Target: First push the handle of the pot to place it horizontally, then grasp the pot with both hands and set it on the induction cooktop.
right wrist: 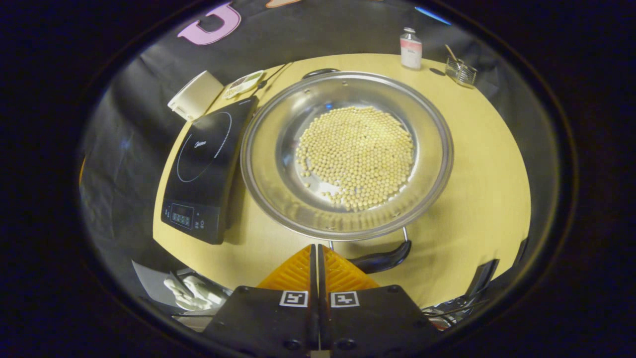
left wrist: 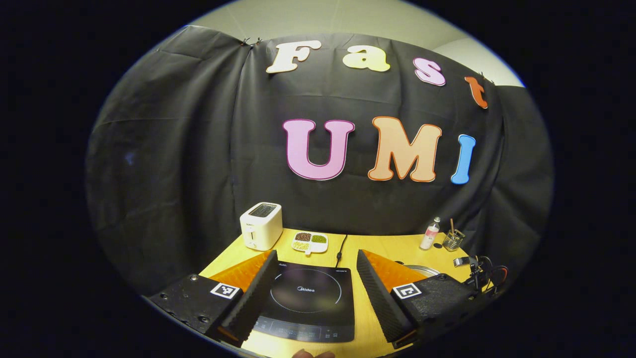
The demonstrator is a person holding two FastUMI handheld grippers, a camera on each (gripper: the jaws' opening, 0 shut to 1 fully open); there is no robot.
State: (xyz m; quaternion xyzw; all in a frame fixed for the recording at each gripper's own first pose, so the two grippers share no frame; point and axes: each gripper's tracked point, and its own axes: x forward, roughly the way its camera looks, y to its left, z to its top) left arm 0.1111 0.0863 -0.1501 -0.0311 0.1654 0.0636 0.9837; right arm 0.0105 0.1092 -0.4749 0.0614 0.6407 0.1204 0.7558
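The steel pot [right wrist: 348, 154] sits mid-desk [right wrist: 487, 164], loaded with beans [right wrist: 357, 155]: rigid, slick, probably weighty. Best taken by its handles: near handle [right wrist: 380, 259] at six o'clock, far one at twelve. The induction cooktop [right wrist: 206, 166] lies at nine o'clock. Right tongs [right wrist: 316, 261] are pressed together, empty; left tongs [left wrist: 314, 288] are spread wide.

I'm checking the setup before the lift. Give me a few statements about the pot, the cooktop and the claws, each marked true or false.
1. The pot holds small pale round beans. True.
2. The pot sits on the induction cooktop. False: it rests on the yellow table beside the cooktop.
3. The right claw is spread wide. False: its fingers are closed together, near the pot's dark handle.
4. The left claw is open, with the cooktop between its fingers. True.
5. A white toaster stands behind the cooktop. True.
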